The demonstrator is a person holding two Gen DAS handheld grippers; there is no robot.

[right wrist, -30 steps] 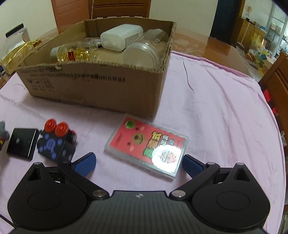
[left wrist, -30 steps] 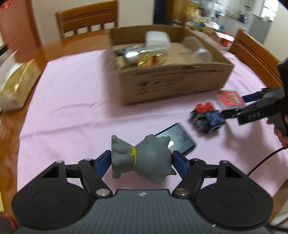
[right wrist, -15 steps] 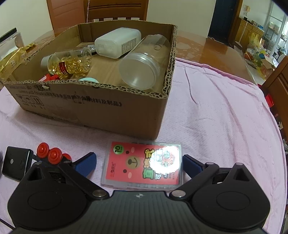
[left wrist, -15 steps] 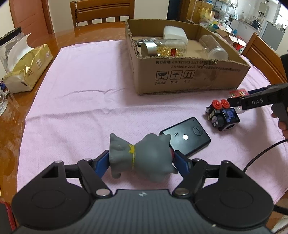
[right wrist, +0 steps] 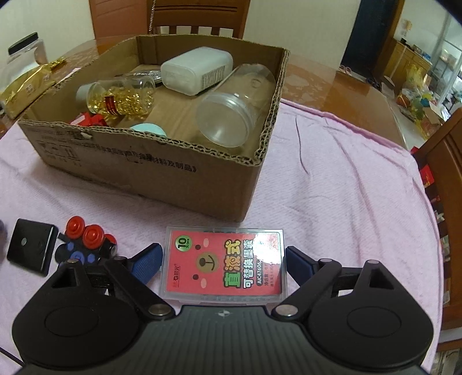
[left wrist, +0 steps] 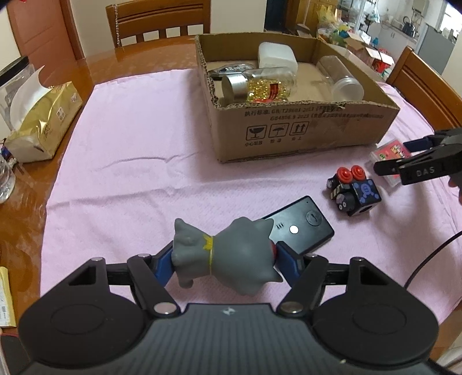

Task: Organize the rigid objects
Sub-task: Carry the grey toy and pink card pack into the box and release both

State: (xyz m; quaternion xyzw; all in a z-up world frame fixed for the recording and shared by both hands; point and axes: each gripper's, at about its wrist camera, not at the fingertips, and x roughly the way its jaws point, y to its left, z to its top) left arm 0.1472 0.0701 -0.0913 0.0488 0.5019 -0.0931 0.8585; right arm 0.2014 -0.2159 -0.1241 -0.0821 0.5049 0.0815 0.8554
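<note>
My left gripper [left wrist: 223, 258] is shut on a grey spiky toy figure [left wrist: 228, 255] and holds it above the pink cloth. My right gripper [right wrist: 223, 261] is open, its fingers either side of a red card case [right wrist: 226, 264] lying flat on the cloth; there are gaps on both sides. That gripper [left wrist: 404, 157] and the case [left wrist: 388, 154] also show in the left wrist view. The cardboard box [left wrist: 303, 129] holds a pill bottle [left wrist: 260, 86], a white bottle [right wrist: 197, 70] and a clear jar [right wrist: 231, 115].
A black remote [left wrist: 300, 225] and a black toy cube with red knobs [left wrist: 353, 193] lie on the cloth in front of the box. A tissue pack [left wrist: 40, 124] sits at the left. Wooden chairs [left wrist: 158, 20] surround the table.
My right gripper has moved forward so the card case now lies between its fingers. My left gripper has lifted the grey toy and turned toward the box.
</note>
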